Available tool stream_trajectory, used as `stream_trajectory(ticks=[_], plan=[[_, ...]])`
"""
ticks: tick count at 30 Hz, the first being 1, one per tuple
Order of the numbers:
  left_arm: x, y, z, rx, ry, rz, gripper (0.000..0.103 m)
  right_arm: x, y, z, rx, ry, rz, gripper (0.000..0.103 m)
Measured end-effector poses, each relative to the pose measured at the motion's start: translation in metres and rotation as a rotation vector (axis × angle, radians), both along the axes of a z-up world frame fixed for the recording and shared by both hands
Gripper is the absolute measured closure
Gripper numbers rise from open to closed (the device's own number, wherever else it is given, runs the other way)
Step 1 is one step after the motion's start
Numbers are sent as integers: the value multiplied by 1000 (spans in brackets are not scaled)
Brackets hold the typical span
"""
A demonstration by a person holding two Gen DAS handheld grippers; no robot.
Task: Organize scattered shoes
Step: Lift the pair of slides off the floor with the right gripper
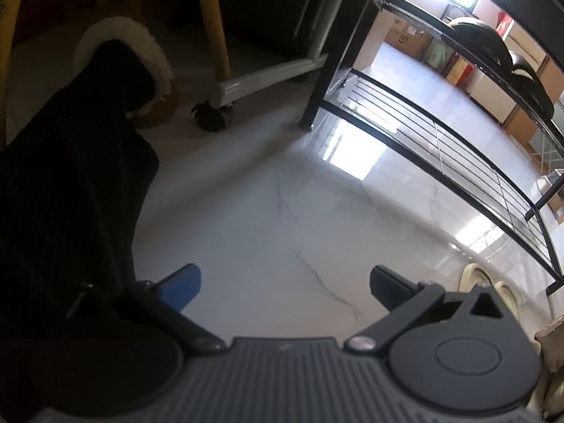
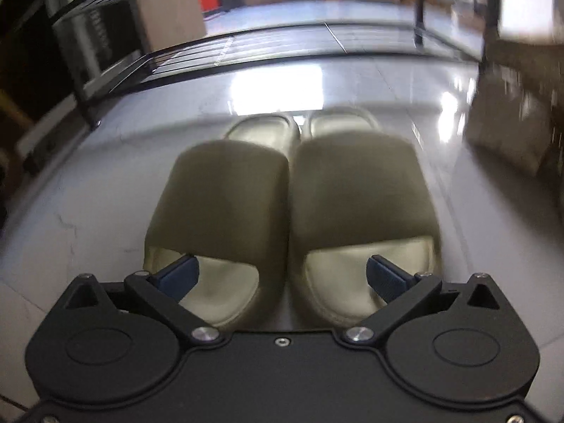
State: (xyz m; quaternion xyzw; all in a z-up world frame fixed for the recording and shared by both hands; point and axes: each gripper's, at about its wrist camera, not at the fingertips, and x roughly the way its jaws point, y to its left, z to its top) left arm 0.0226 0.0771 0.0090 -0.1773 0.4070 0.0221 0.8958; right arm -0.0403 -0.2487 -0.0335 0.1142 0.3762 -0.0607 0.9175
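Two olive-beige slide sandals lie side by side on the pale floor in the right wrist view, the left slide (image 2: 218, 211) and the right slide (image 2: 363, 208), toes toward me. My right gripper (image 2: 282, 275) is open, one fingertip over each slide's toe opening, holding nothing. My left gripper (image 1: 285, 285) is open and empty above bare floor. A black fleece-lined boot (image 1: 120, 67) stands at the left in the left wrist view. A cream slide edge (image 1: 476, 278) shows at the right. A black wire shoe rack (image 1: 440, 134) stands ahead, also in the right wrist view (image 2: 282, 46).
A white wheeled cart base (image 1: 246, 81) with a yellow post (image 1: 211, 17) stands behind the boot. A dark garment (image 1: 63, 211) fills the left side. Cardboard boxes (image 2: 169, 10) stand behind the rack, and a brown box (image 2: 511, 112) is at the right.
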Motion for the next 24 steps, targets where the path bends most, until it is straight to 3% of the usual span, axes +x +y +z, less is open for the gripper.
stream_trajectory(ticks=[4,24], plan=[[1,-1,-1,4,3,0,1,-1,22,-9,-169,18,59,0],[2,-1,-1,8,7,-3,1,-9,21,-12,-173,-43,47,0]])
